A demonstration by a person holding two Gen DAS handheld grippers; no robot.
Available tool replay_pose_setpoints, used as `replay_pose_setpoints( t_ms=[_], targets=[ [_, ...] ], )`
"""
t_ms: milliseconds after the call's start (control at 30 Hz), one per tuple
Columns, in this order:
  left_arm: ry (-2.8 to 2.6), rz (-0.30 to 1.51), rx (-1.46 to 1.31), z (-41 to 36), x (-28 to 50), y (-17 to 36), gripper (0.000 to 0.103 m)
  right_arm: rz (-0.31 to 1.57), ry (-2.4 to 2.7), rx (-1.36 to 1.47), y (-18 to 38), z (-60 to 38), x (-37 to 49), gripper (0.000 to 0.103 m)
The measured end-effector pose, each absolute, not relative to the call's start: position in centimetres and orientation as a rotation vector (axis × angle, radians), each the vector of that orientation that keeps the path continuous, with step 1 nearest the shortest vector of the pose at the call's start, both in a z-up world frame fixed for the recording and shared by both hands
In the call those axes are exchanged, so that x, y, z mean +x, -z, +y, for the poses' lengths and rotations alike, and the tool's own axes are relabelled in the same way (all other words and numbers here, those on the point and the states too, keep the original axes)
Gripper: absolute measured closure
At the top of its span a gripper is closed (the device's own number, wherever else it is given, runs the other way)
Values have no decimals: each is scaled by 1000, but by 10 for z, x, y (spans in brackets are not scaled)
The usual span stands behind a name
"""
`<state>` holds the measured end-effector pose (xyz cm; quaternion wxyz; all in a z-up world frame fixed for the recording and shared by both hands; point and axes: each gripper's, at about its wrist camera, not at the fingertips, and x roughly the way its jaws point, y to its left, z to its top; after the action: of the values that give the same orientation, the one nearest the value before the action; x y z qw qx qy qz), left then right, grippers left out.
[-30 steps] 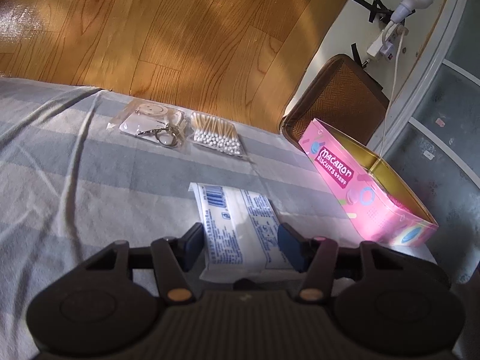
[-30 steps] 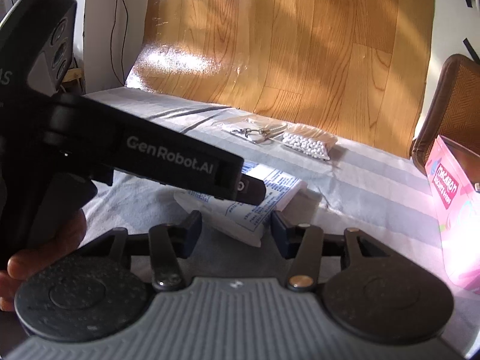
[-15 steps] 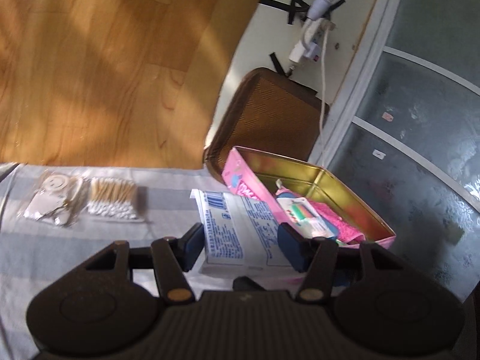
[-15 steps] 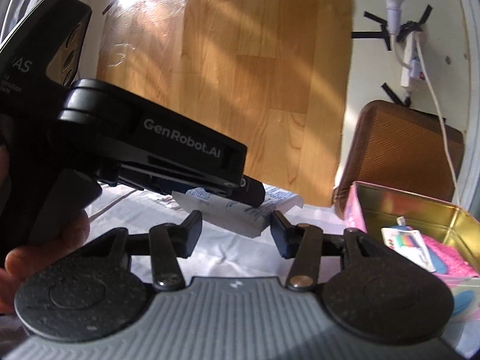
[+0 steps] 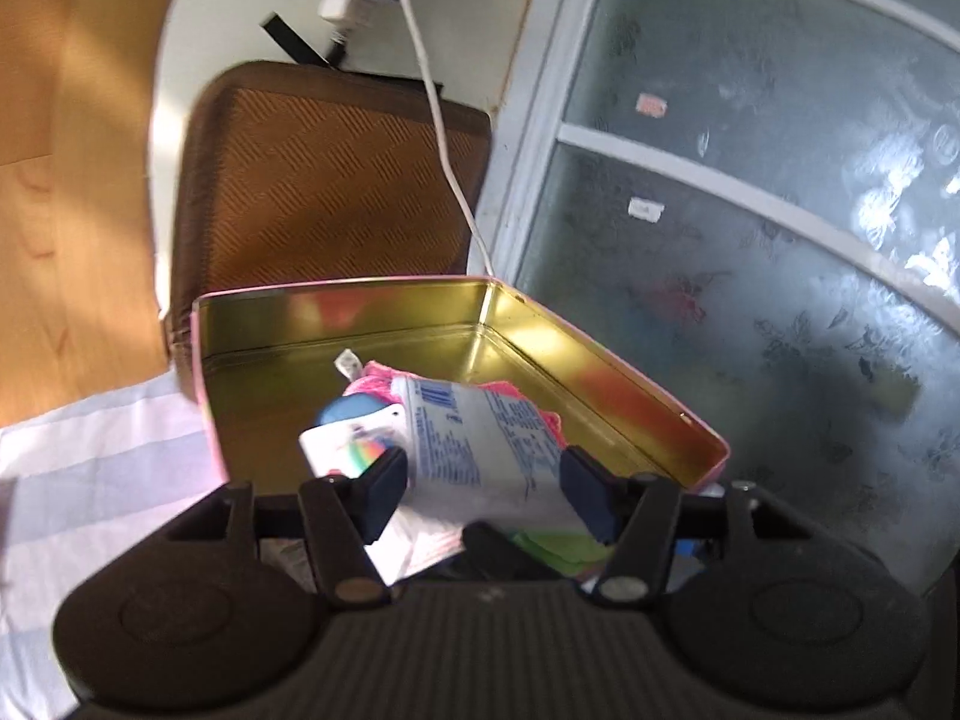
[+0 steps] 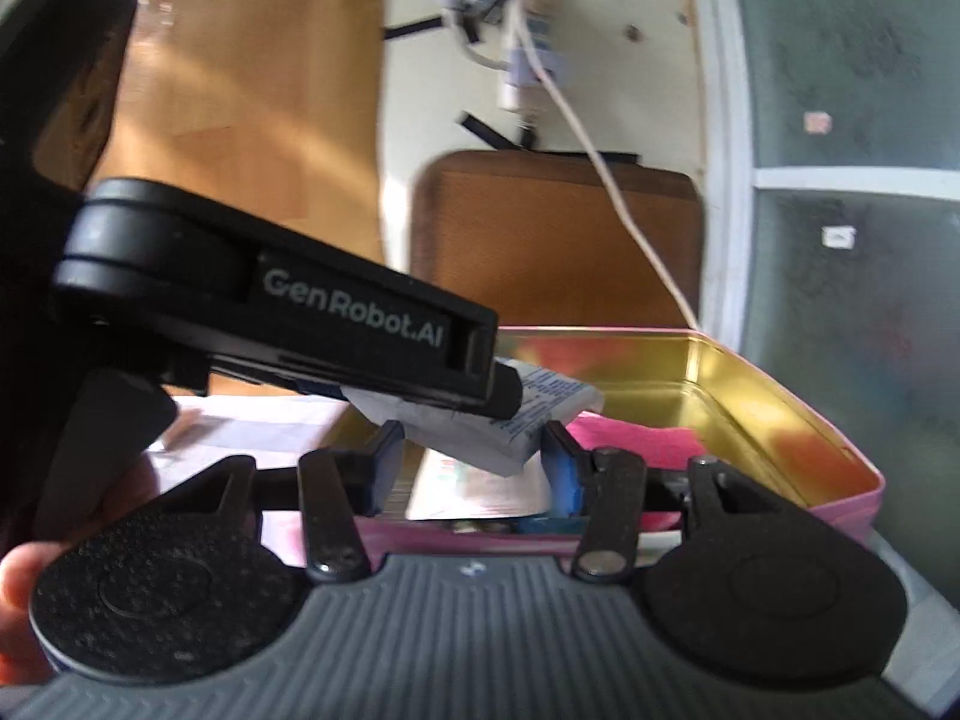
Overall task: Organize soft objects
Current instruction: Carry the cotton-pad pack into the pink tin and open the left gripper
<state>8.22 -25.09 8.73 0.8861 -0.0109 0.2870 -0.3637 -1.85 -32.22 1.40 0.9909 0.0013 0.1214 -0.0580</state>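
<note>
Left tool (image 5: 483, 495) over the open pink tin (image 5: 606, 348), jaws opening, white tissue pack (image 5: 474, 438) between them, tilted above the tin's contents. Right tool (image 6: 468, 468) just beside it; its grip state cannot be told.

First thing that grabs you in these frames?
The pink tin with its shiny gold inside, open at centre, with a pink cloth in it. Over it hangs a white packet with blue print, between the fingers of the left tool, whose jaws are opening. Behind, a brown woven panel leans on the wall.
</note>
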Motion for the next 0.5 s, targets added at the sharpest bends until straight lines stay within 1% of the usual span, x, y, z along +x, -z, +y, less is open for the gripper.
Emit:
replay_pose_setpoints(
  t_ms=[67, 133, 200, 500],
  targets=[
    [706, 611, 19, -263, 89, -83, 43, 269, 270, -52, -7, -333, -4, 49],
    [670, 615, 23, -263, 89, -81, 43, 270, 275, 10, -5, -346, -6, 49],
    [659, 603, 18, -254, 84, -81, 42, 252, 264, 60, -4, -354, -14, 49],
    [484, 587, 84, -213, 58, -85, 42, 195, 209, 104, -6, -339, -41, 50]
  ],
)
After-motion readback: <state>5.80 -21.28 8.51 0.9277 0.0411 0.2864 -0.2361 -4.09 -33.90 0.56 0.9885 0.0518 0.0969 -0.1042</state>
